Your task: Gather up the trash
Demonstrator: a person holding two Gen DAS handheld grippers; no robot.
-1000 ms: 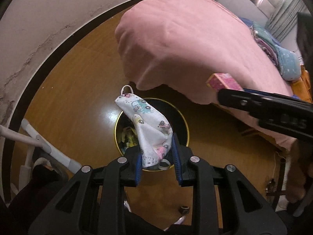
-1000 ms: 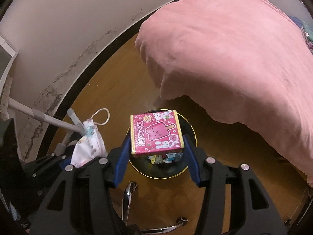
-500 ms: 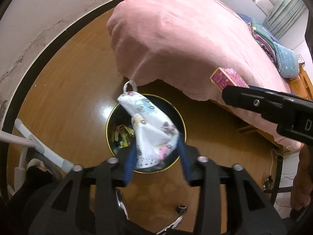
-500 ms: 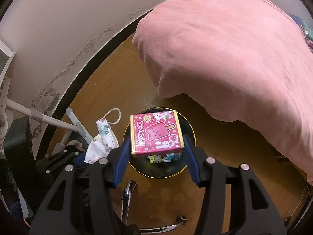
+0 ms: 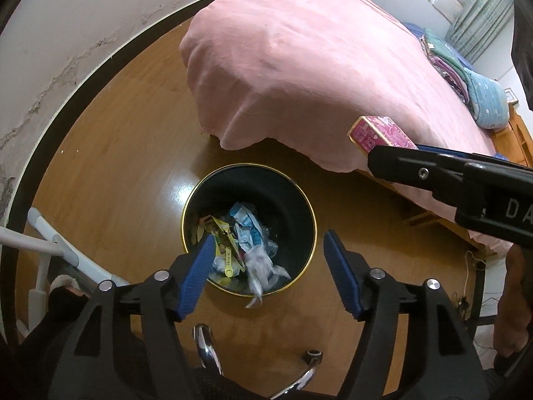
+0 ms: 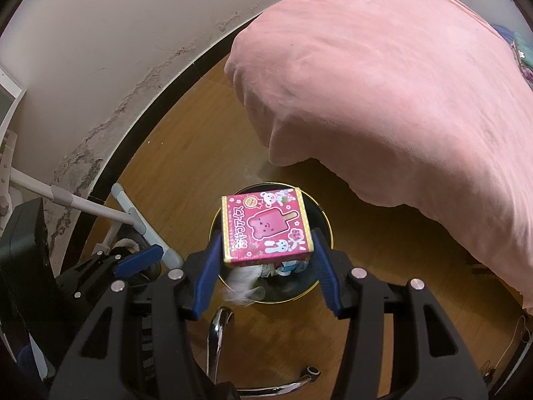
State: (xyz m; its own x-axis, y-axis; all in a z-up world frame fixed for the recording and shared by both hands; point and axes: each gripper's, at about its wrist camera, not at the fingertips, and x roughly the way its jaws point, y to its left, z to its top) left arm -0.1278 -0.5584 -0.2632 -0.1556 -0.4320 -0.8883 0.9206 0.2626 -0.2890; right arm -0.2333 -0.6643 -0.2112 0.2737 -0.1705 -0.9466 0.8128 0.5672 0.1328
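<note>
- Hanging over the black, gold-rimmed trash bin (image 5: 301, 200), the left claw (image 5: 268, 256) has just been opening; its blue pads stand wide apart with nothing pressed between them.
- Below and between those pads, a blurred white face mask (image 5: 261, 271) shows at the near side of the bin, over the near rim; whether it is loose in the air or lying on the heap cannot be told.
- Deeper in the bin, ahead of the left claw, lie crumpled wrappers (image 5: 245, 226) in yellow and light blue.
- To the right of the left claw and higher, the right claw (image 6: 268, 250) is clenched on a pink ice-cream box (image 6: 266, 230), one pad pressed on each side edge, the printed face toward its camera.
- Under the box, in the right wrist view, the bin's rim shows, and the pale blur of the mask is seen just below the box's lower left corner.
- Beyond both claws a bed with a pink blanket (image 6: 383, 83) overhangs the wooden floor (image 5: 116, 140), its draped corner near the bin's far rim.
- Beneath the claws, nearer than the bin, chrome chair legs (image 6: 218, 333) spread over the floor.
</note>
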